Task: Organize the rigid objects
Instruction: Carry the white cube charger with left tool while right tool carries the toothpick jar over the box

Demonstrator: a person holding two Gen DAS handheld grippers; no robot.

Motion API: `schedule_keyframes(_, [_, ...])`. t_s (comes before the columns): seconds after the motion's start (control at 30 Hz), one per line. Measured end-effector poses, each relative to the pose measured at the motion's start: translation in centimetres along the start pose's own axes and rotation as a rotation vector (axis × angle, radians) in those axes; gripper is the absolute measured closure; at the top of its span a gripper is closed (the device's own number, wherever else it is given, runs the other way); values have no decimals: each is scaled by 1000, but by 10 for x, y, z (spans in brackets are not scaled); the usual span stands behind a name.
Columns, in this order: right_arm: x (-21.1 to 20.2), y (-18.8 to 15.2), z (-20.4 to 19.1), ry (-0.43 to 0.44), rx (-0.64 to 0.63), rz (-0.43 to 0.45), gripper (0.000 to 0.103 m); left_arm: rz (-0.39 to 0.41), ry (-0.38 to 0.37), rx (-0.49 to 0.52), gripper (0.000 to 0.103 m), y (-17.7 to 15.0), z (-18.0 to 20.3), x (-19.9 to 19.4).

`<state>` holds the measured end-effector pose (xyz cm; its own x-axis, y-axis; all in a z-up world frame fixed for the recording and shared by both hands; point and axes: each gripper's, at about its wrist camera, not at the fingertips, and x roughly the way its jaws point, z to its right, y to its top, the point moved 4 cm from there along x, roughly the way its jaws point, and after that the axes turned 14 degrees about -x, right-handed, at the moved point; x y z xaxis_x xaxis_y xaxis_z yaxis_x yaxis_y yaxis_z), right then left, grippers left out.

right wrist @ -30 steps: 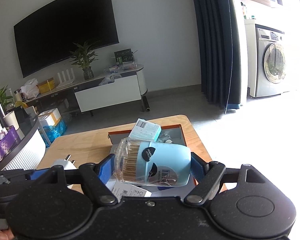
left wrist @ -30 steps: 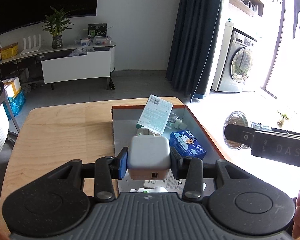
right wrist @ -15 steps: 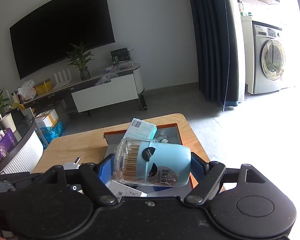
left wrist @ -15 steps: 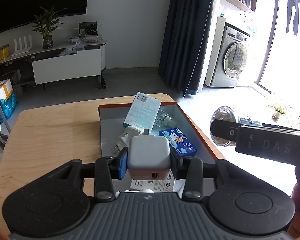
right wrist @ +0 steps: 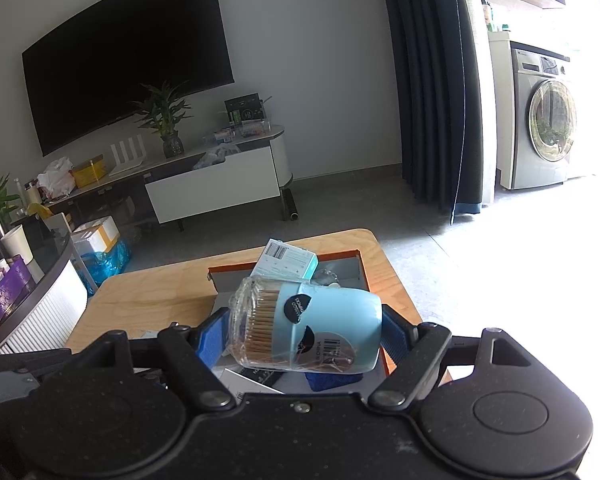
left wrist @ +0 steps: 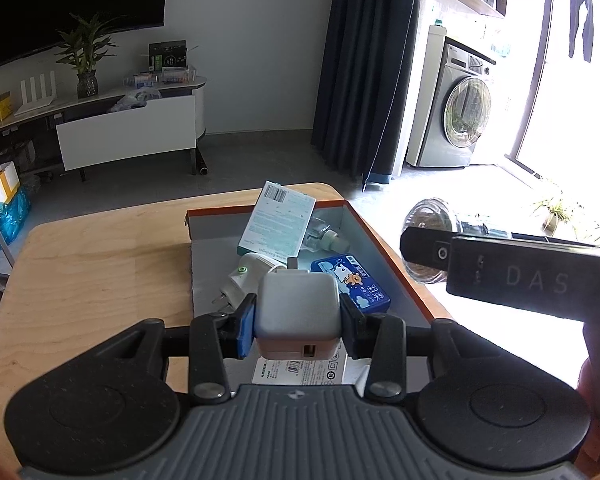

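Left wrist view: white charger (left wrist: 297, 312) clamped in left tongs (left wrist: 298, 322), above orange-rimmed tray (left wrist: 396, 256).
Right wrist view: blue cotton-swab jar (right wrist: 306, 330) sideways, end to end, clamped in right tongs (right wrist: 304, 334).
Risk: smooth round jar may roll out.
Crowding: blue packet (left wrist: 350, 282), plug (left wrist: 242, 280) and leaning box (left wrist: 276, 224) leave little room; charger may tip them.
Tabletop (left wrist: 100, 256): edge near tray.

The left black plastic two-finger claw (left wrist: 298, 326) has blue pads, silver pivot screws and a ribbed grey housing; the right black claw (right wrist: 306, 330) matches, its side marked "DAS".
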<state>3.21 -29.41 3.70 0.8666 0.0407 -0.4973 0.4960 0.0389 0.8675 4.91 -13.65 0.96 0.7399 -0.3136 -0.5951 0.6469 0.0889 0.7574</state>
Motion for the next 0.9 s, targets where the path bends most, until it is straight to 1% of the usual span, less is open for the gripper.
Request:
schedule_keyframes(0.5, [8,0,1,6,-10,-13,11,-20,-12,9,61,0,6,10])
schedule_keyframes(0.9, [25,4,4,20,-15,-46,11,-35,-16,12,61,-1,11,17])
